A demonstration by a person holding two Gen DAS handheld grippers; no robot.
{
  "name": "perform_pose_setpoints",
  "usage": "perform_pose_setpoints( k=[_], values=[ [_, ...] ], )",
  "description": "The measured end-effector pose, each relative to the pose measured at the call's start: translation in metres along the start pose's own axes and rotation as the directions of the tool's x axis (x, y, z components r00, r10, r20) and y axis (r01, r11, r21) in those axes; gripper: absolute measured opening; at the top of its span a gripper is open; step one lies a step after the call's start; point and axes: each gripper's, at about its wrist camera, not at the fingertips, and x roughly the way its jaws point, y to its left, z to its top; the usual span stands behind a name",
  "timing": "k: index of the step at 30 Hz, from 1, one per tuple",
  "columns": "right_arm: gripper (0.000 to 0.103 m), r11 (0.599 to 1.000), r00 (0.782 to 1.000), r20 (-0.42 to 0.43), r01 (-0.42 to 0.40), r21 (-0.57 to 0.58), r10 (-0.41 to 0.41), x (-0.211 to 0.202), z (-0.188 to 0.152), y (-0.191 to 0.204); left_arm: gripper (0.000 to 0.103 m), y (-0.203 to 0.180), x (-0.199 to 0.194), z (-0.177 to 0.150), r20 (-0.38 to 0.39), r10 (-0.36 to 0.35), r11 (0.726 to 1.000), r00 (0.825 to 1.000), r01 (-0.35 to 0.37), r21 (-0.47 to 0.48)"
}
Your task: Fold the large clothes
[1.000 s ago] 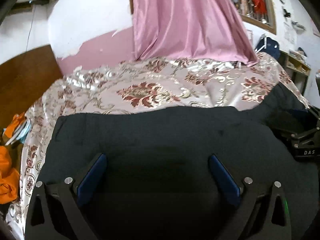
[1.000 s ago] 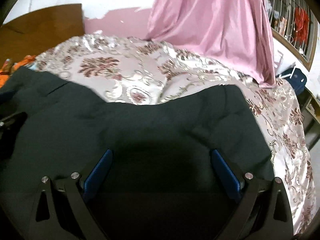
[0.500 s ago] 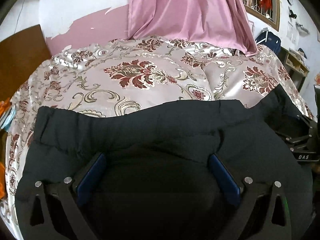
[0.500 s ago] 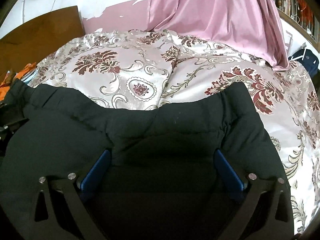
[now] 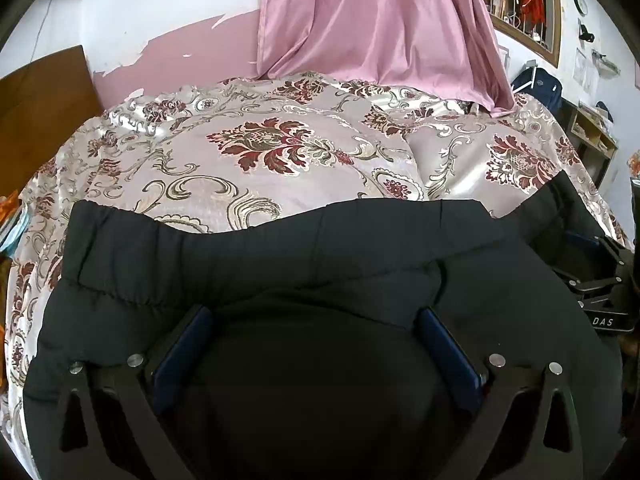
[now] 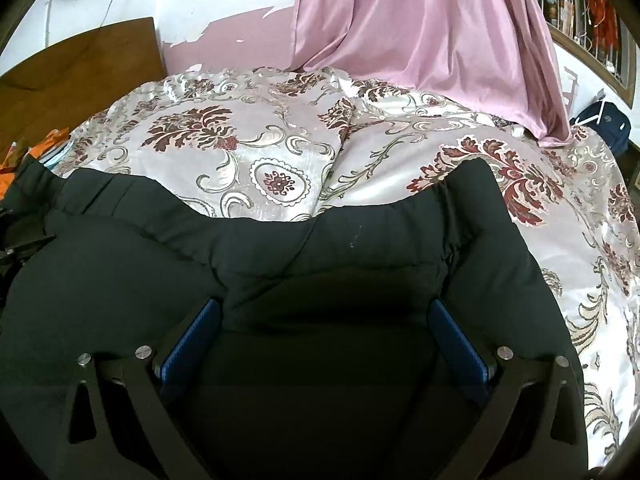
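A large black padded garment (image 5: pixel 320 256) lies on the bed and fills the lower half of both views; it also shows in the right wrist view (image 6: pixel 320 252). Its elastic hem runs across its far edge. My left gripper (image 5: pixel 316 320) stands wide open with the black fabric bulging between its blue pads (image 5: pixel 180 356). My right gripper (image 6: pixel 324 312) is also wide open over the garment, its blue pads (image 6: pixel 460 344) apart. The right gripper shows at the right edge of the left wrist view (image 5: pixel 600 280).
The bed has a shiny floral bedspread (image 5: pixel 280 152) stretching beyond the garment. A pink curtain (image 5: pixel 380 20) hangs at the back wall. A brown headboard (image 6: pixel 80 72) stands at the left. Orange cloth (image 6: pixel 8 176) lies at the left bed edge. Shelves (image 5: pixel 592 132) stand at the right.
Both grippers have pulled back toward me with the garment; its far edge has slid nearer, showing more bedspread. The fabric has bunched into folds between the fingers.
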Motion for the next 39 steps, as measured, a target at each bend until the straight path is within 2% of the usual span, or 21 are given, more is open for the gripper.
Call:
perform_pose_setpoints(
  k=[10, 24, 27, 30, 32, 34, 37, 38, 39],
  values=[
    [0.102, 0.999, 0.999, 0.024, 0.040, -0.009, -0.039, -0.003, -0.002, 0.003, 0.103, -0.002, -0.002, -0.002, 0.020, 0.010, 1.000, 1.000, -0.011, 0.008],
    [0.102, 0.999, 0.999, 0.039, 0.036, -0.006, -0.036, -0.006, -0.003, 0.001, 0.103, -0.005, -0.011, -0.010, 0.089, 0.028, 1.000, 0.996, -0.029, 0.008],
    [0.102, 0.999, 0.996, 0.073, 0.053, 0.002, -0.053, -0.015, -0.005, 0.000, 0.103, -0.006, -0.015, -0.015, 0.120, 0.042, 0.999, 0.992, -0.043, 0.007],
    [0.102, 0.994, 0.987, 0.120, 0.107, 0.016, -0.108, -0.026, -0.008, 0.000, 0.103, -0.008, -0.020, -0.018, 0.139, 0.058, 0.998, 0.989, -0.059, 0.007],
    [0.102, 0.989, 0.976, 0.155, 0.146, 0.035, -0.150, -0.035, -0.009, -0.002, 0.103, -0.008, -0.027, -0.021, 0.175, 0.107, 0.994, 0.979, -0.107, -0.009],
    [0.102, 0.979, 0.957, 0.210, 0.189, 0.071, -0.200, -0.049, -0.012, -0.007, 0.103, -0.009, -0.040, -0.028, 0.233, 0.178, 0.984, 0.956, -0.175, -0.034],
    [0.102, 0.955, 0.898, 0.329, 0.249, 0.163, -0.291, -0.083, -0.021, -0.016, 0.103, -0.001, -0.069, -0.035, 0.305, 0.281, 0.959, 0.910, -0.255, -0.123],
    [0.102, 0.939, 0.868, 0.368, 0.270, 0.212, -0.333, -0.099, -0.026, -0.020, 0.103, 0.006, -0.085, -0.039, 0.343, 0.302, 0.951, 0.889, -0.259, -0.167],
    [0.102, 0.926, 0.844, 0.395, 0.275, 0.259, -0.362, -0.115, -0.031, -0.026, 0.103, 0.013, -0.096, -0.042, 0.366, 0.301, 0.950, 0.881, -0.242, -0.198]
  ],
)
